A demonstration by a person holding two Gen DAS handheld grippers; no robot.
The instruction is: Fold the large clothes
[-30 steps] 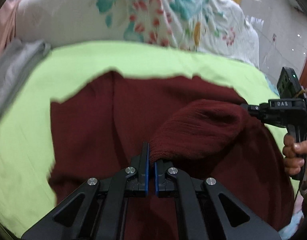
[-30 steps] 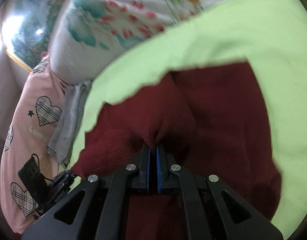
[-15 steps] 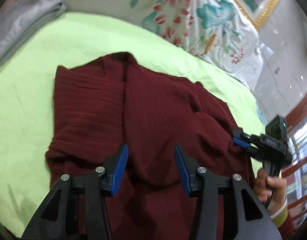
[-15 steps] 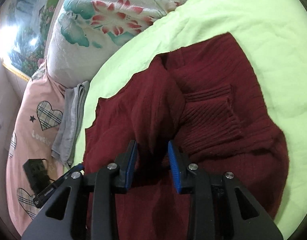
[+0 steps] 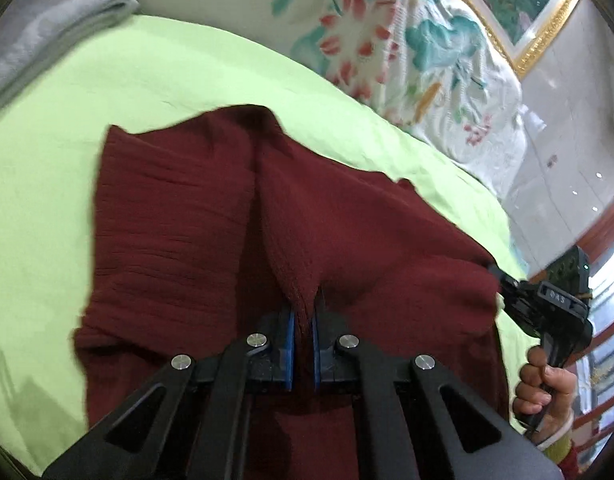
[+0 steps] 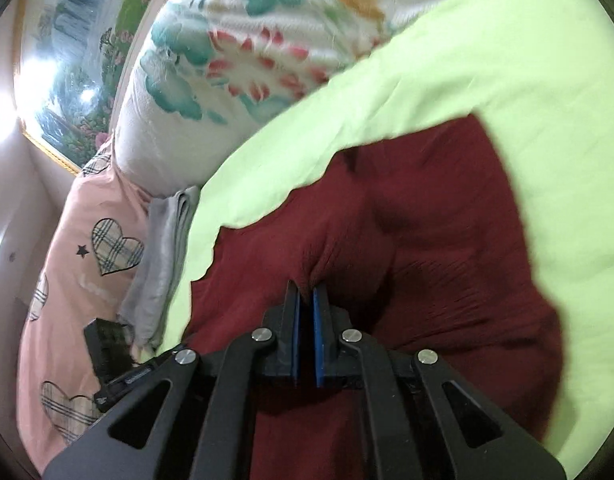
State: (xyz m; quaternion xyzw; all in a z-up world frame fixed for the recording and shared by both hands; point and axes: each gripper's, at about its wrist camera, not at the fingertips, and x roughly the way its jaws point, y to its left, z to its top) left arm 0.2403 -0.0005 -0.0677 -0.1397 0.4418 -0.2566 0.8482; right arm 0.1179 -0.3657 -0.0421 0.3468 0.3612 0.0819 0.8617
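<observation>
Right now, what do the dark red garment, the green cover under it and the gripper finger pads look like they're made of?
Dark red garment: looks like a soft ribbed knit, matte, with fine ridges; it bunches where the left gripper pinches it.
Green cover: thin, smooth woven sheet, matte, faintly creased; the fibre can't be told.
Finger pads: blue facing, probably rubber or plastic, on black, likely plastic fingers.

A dark red ribbed knit sweater (image 5: 179,216) lies spread on the lime-green bed sheet (image 5: 107,92) — partly folded. Two pinched ridges rise from its near side, the fabric bunched there.
</observation>
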